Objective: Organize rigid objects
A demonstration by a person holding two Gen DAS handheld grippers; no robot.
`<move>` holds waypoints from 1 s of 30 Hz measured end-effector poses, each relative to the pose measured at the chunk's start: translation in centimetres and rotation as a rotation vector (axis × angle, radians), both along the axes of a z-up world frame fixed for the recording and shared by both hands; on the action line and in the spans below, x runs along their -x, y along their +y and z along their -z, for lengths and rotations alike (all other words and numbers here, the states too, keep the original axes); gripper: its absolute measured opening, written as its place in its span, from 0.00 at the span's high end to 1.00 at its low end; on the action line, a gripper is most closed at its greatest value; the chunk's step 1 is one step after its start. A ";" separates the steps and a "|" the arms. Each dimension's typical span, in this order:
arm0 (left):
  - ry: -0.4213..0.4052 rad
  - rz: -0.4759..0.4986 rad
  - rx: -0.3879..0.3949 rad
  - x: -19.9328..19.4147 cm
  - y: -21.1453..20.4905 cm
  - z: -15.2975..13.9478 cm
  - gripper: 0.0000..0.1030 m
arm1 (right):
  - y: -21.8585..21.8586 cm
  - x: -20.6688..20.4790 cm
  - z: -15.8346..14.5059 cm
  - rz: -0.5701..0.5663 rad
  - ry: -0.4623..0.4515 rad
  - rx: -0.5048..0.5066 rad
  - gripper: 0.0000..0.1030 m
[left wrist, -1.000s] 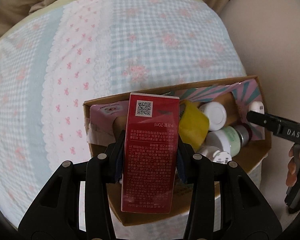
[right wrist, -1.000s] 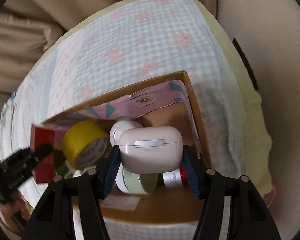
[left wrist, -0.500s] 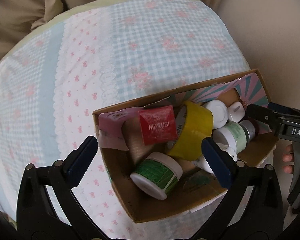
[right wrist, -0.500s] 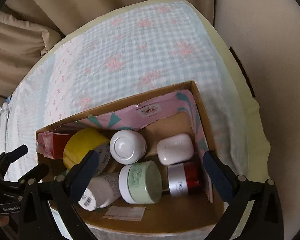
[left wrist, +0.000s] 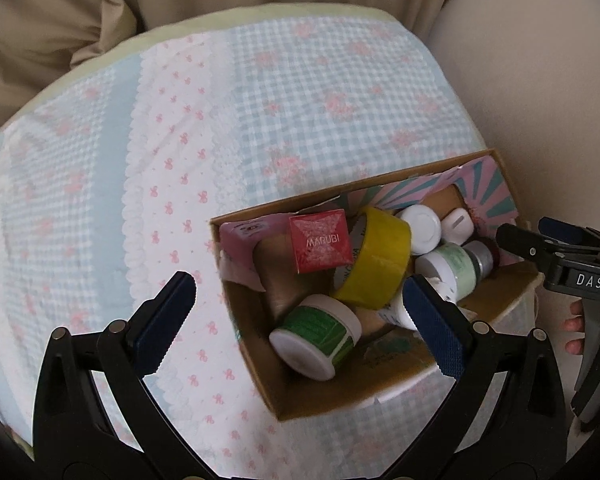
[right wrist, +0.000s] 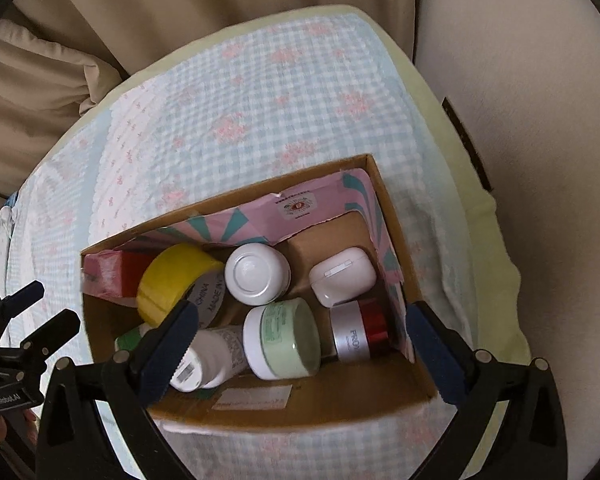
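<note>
A cardboard box (left wrist: 260, 376) (right wrist: 416, 384) sits on the checked bedspread and holds several rigid items. The red carton (left wrist: 320, 245) stands at its left end, next to a yellow tape roll (left wrist: 374, 258) (right wrist: 172, 282). A green-lidded jar (left wrist: 314, 336), a white bottle cap (right wrist: 256, 273), a pale green jar (right wrist: 286, 336), a red and silver jar (right wrist: 360, 330) and a white earbud case (right wrist: 342, 276) lie inside. My left gripper (left wrist: 296, 312) is open and empty above the box's left part. My right gripper (right wrist: 300, 342) is open and empty above the box.
The bedspread (left wrist: 180, 160) stretches left and beyond the box. Beige pillows (right wrist: 28, 92) lie at the far side. A beige wall (right wrist: 540, 140) borders the bed on the right. The right gripper also shows in the left wrist view (left wrist: 556, 256).
Both grippers have opened. The left one let go of the red carton and the right one let go of the white earbud case; both now lie in the box, and both grippers have drawn back.
</note>
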State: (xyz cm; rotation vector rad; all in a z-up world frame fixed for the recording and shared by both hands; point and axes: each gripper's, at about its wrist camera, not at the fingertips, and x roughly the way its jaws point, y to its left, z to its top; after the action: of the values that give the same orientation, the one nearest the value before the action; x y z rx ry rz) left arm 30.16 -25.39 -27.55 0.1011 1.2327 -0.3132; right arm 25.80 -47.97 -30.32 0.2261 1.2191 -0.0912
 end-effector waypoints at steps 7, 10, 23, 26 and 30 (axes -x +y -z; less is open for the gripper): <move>-0.103 -0.029 0.052 3.4 3.6 -8.1 0.00 | 3.3 3.4 -8.0 -0.002 -0.092 0.056 0.00; -0.176 -0.057 0.050 5.8 6.4 -12.9 0.00 | 6.2 5.9 -13.1 -0.026 -0.157 0.090 0.00; -0.502 -0.158 0.047 17.8 19.6 -29.1 0.00 | 21.2 18.0 -28.2 -0.126 -0.437 0.216 0.00; -0.526 -0.183 0.079 19.9 21.8 -30.0 0.00 | 23.0 19.7 -28.7 -0.133 -0.467 0.222 0.00; -0.544 -0.209 0.087 22.1 23.7 -30.0 0.00 | 24.9 21.3 -28.6 -0.143 -0.490 0.214 0.00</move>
State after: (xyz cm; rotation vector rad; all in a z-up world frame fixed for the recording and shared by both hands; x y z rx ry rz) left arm 8.08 -1.67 2.43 -0.0189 0.6815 -0.1411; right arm 4.48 -23.06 -1.75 -0.0285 0.7271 -0.0377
